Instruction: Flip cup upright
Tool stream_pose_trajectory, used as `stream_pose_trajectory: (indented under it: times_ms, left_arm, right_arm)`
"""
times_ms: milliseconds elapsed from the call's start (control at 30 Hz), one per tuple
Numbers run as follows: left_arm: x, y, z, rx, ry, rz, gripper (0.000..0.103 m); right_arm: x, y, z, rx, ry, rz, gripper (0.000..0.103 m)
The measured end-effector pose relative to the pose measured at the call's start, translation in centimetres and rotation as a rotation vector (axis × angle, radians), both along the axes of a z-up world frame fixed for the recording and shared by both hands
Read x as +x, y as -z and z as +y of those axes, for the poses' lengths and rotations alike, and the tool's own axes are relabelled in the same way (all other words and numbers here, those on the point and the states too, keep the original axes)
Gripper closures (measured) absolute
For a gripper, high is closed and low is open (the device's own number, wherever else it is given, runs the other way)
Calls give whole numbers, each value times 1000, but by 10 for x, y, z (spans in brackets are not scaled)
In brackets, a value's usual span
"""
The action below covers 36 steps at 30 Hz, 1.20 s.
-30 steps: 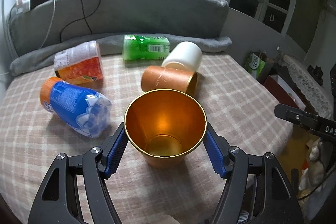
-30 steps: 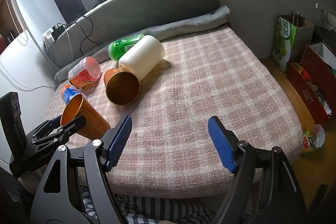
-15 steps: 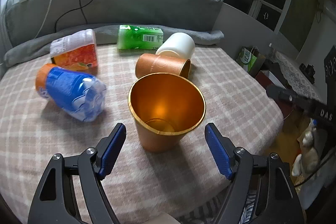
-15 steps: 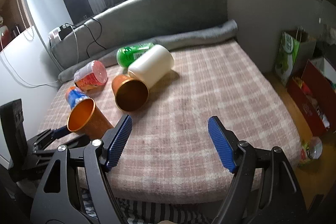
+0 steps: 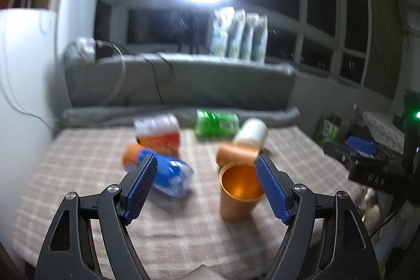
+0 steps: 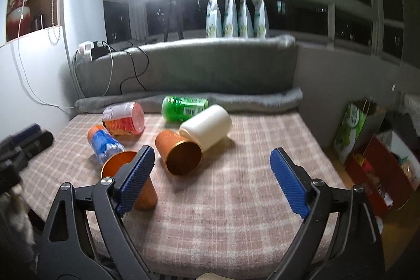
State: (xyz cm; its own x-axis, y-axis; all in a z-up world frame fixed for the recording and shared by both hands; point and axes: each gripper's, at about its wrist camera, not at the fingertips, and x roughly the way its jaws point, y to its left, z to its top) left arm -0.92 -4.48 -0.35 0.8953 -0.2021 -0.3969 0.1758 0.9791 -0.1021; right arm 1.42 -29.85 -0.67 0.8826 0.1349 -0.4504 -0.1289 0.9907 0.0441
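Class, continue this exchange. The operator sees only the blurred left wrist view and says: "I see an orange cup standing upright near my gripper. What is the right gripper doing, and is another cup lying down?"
Observer: The right gripper is wide open and holds nothing.
Operator: And the cup behind the standing orange cup? I only see its side.
Observer: The lying orange cup is on its side on the plaid blanket, with its open mouth facing the right gripper.
Operator: Is anything against it?
Observer: The white cup, also on its side, lies just behind it. I cannot tell whether they touch.
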Motion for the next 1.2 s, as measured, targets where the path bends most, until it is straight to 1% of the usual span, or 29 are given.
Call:
stream_pose_trajectory:
  times_ms: [67,100,167,233,267,433,567,633,867,1200]
  left_arm:
    - [-6,-7,5,-7,-24,-31,24]
    - [-7,-9,8,-13,-32,-40,21]
    - [-10,-12,13,-21,-47,-51,21]
    - [-14,-13,16,-24,-60,-59,21]
    - [-14,-13,16,-24,-64,-59,21]
    - [-21,-10,15,-15,-68,-51,21]
    - [-25,-11,12,4,-69,-59,21]
    - [-26,-10,12,10,-71,-59,17]
    - [-26,-8,14,15,-86,-38,17]
    - [-25,-7,13,12,-88,-31,16]
  right_arm:
    - [-4,-3,2,-12,10,-25,11]
    - [-6,-5,4,-18,17,-38,11]
    - [-11,-7,5,-25,35,-64,11]
    - [-14,-10,5,-27,52,-84,7]
    - [-17,-11,5,-23,60,-96,0]
    - [-25,-13,7,-34,96,-135,0]
    - [-29,-12,8,-37,109,-141,0]
    - [-29,-12,7,-35,116,-142,0]
    - [-29,-11,7,-35,117,-144,0]
    - [-29,-11,7,-34,118,-143,0]
